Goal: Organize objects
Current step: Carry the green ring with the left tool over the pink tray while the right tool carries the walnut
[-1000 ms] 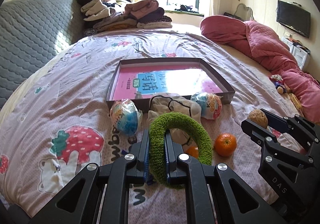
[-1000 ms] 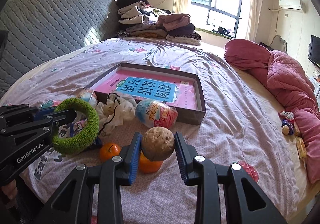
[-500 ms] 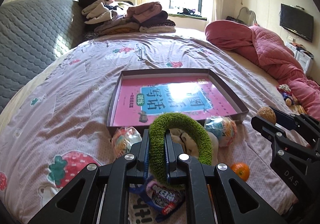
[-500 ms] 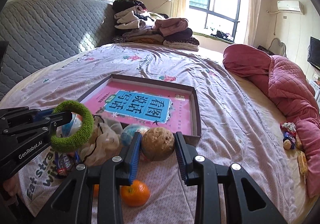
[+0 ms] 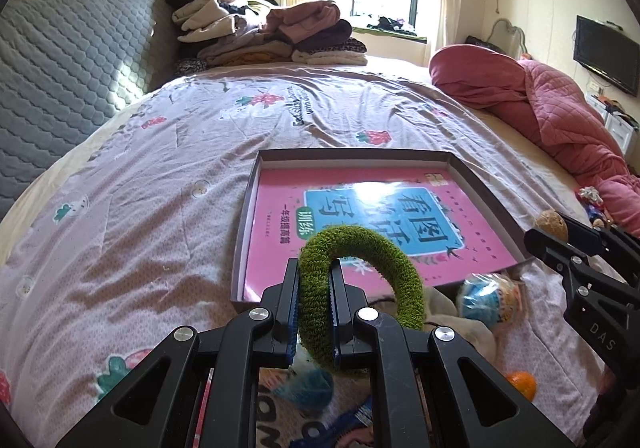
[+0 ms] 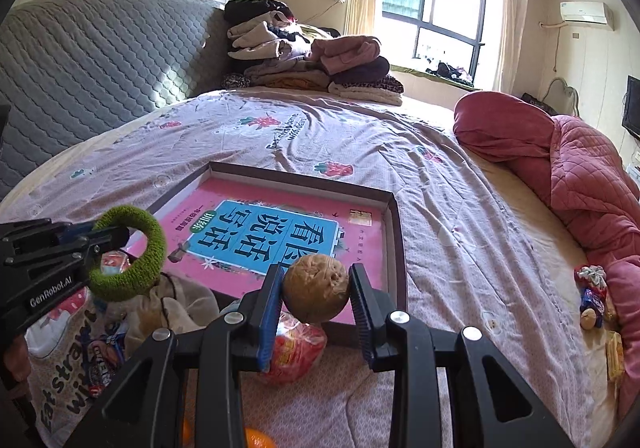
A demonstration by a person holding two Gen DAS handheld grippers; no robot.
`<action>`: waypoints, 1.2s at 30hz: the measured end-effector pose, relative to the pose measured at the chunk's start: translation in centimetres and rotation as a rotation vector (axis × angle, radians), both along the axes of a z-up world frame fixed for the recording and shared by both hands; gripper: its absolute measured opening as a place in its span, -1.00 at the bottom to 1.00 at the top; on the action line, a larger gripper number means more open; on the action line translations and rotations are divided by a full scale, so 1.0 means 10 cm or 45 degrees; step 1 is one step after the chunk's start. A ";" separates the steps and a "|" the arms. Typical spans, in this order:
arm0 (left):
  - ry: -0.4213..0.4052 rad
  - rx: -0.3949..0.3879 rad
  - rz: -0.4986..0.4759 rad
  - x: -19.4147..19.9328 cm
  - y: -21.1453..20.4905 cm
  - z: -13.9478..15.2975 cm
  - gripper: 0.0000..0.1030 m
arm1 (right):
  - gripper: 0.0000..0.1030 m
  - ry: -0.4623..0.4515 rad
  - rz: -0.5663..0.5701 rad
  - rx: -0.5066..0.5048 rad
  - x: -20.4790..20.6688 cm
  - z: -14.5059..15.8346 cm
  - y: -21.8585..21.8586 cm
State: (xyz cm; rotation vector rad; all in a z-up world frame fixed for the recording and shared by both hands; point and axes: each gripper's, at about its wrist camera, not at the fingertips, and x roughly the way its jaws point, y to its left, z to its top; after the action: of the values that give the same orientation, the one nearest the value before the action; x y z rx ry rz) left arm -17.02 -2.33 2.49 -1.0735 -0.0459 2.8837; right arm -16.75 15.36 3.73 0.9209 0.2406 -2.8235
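Observation:
My left gripper (image 5: 314,268) is shut on a fuzzy green ring (image 5: 372,248) and holds it above the near edge of a shallow brown box (image 5: 248,207) with a pink and blue book (image 5: 380,207) lying in it. The ring also shows in the right wrist view (image 6: 152,244). My right gripper (image 6: 316,280) is shut on a brown walnut-like ball (image 6: 316,288), held above the box's near right edge (image 6: 396,232). The ball also shows in the left wrist view (image 5: 551,224).
Below the grippers on the bed lie a beige drawstring pouch (image 6: 176,304), wrapped snack balls (image 5: 490,300) (image 6: 296,352), oranges (image 5: 522,384) and a snack packet (image 6: 100,364). A pink quilt (image 5: 540,107) lies at the right. Folded clothes (image 5: 272,35) are stacked at the headboard.
Both grippers have risen and moved forward with their loads, from over the loose items to over the box's near edge. The oranges have slid toward the bottom of the views.

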 end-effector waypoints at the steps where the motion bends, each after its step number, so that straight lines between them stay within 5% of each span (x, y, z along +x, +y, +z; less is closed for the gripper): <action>1: -0.007 0.010 0.004 -0.04 -0.02 -0.01 -0.77 | -0.35 -0.006 0.008 -0.001 -0.04 -0.02 0.00; 18: -0.114 -0.046 0.010 -0.69 0.04 -0.21 -0.77 | -0.35 -0.134 0.025 0.009 -0.71 -0.35 0.15; 36: -0.269 -0.086 -0.001 -1.01 0.10 -0.51 -0.71 | -0.34 -0.292 0.007 -0.035 -0.94 -0.67 0.22</action>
State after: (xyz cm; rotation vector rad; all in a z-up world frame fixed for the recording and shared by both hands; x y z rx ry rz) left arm -27.13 -1.29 -2.60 -1.3854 0.0425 2.7770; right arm -26.18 17.57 -3.01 1.2225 0.1739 -2.6778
